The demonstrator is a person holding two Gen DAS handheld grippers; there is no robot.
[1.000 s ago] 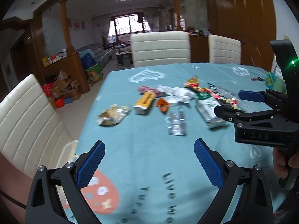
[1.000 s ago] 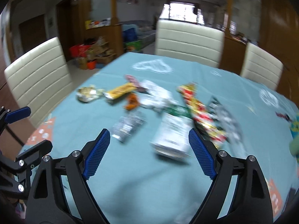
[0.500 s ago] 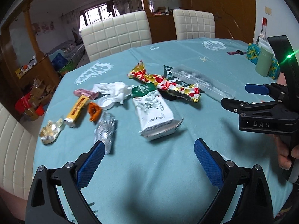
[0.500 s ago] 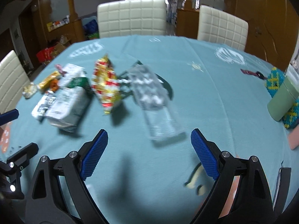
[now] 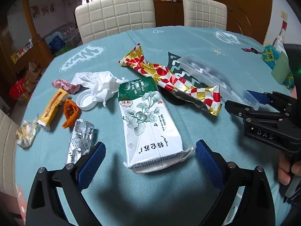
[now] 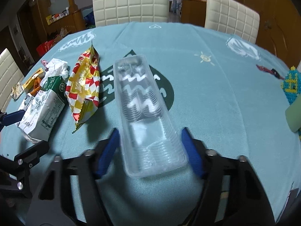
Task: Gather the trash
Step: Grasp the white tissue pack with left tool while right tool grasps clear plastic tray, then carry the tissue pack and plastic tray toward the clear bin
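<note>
Trash lies spread on the teal tablecloth (image 5: 188,37). A white and green carton (image 5: 148,116) lies flat, and its torn near end sits between the fingers of my open left gripper (image 5: 149,148) without touching them. My right gripper (image 6: 150,131) straddles the near end of a clear plastic tray (image 6: 143,101). Its jaws are closing, with the pads close beside the tray's sides and not pressing on it. A red and gold wrapper (image 6: 84,86) lies between carton and tray. Left of the carton lie a crumpled tissue (image 5: 97,82), a white cap (image 5: 86,101) and a foil blister pack (image 5: 80,139).
More small wrappers (image 5: 52,107) lie near the table's left edge. A green cup (image 6: 293,114) and a beaded mat (image 6: 291,82) stand at the right. White chairs (image 6: 129,3) ring the far side. A hand (image 5: 287,171) holds the right gripper's handle.
Both grippers have come forward and lower over the trash. The left one now frames the carton's end. The right one's jaws have narrowed around the clear tray.
</note>
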